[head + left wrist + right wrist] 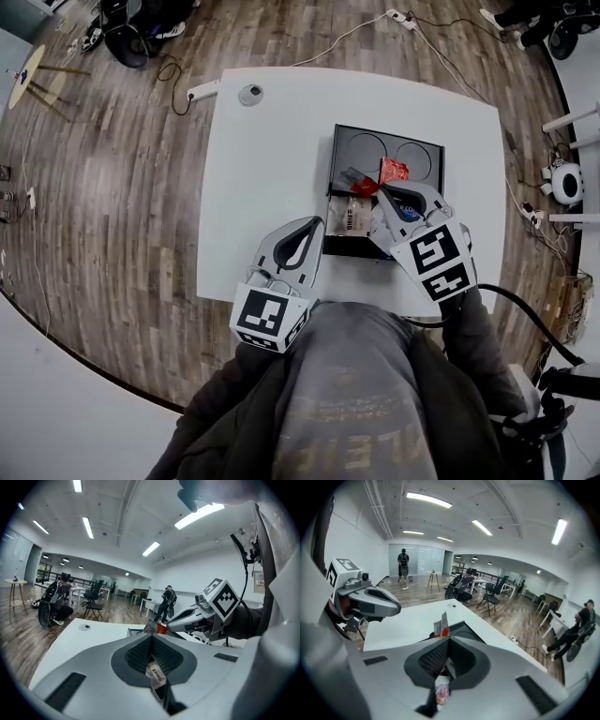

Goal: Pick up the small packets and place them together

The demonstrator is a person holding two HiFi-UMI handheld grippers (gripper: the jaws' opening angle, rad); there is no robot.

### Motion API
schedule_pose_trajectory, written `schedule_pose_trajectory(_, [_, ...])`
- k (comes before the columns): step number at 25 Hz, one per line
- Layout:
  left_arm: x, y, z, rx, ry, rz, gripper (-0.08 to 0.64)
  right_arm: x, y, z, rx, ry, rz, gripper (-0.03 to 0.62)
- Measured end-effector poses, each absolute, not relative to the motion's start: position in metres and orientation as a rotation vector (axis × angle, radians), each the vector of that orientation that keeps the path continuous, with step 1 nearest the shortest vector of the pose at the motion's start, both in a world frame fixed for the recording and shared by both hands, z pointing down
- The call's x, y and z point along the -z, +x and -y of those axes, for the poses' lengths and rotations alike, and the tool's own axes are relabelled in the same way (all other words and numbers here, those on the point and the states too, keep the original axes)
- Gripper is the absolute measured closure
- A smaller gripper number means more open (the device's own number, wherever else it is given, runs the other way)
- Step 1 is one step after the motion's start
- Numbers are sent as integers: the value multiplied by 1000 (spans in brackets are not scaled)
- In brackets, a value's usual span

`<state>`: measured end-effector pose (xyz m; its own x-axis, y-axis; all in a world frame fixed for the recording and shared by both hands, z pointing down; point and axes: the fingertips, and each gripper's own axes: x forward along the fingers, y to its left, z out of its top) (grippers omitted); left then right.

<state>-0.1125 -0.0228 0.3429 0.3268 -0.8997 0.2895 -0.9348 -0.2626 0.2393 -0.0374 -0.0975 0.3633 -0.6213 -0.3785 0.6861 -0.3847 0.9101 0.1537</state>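
A black tray (427, 150) with two round hollows lies on the white table (262, 187). My right gripper (375, 194) hangs over the tray's near part, shut on a silver and red packet (359, 180) that sticks out past its tips (440, 625). A red packet (395, 170) shows just behind it. A pale printed packet (354, 216) lies at the tray's near edge. My left gripper (317, 223) hovers left of that packet with its tips together and nothing pinched between them. Through the left gripper's gap a printed packet (156, 673) shows below.
A round grey disc (250, 94) sits at the table's far left corner. A power strip (202, 91) and cables lie on the wooden floor beyond. People, chairs and desks stand far off (61, 597). The person's body fills the near edge (356, 403).
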Motion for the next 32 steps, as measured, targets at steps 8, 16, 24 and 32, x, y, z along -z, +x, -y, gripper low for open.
schedule_pose_trajectory(8, [-370, -123, 39, -191, 2148, 1594, 563, -397, -41, 137, -116, 562, 2239, 588])
schedule_pose_trajectory(16, [-385, -125, 43, -219, 2115, 1565, 563, -414, -38, 153, -171, 638, 2200, 582])
schedule_pose_trajectory(24, [-378, -121, 47, -209, 2144, 1568, 563, -396, -27, 161, -115, 731, 2212, 557])
schedule_pose_trajectory(32, [-361, -104, 32, -187, 2211, 1556, 563, -380, -12, 128, -95, 738, 2225, 557])
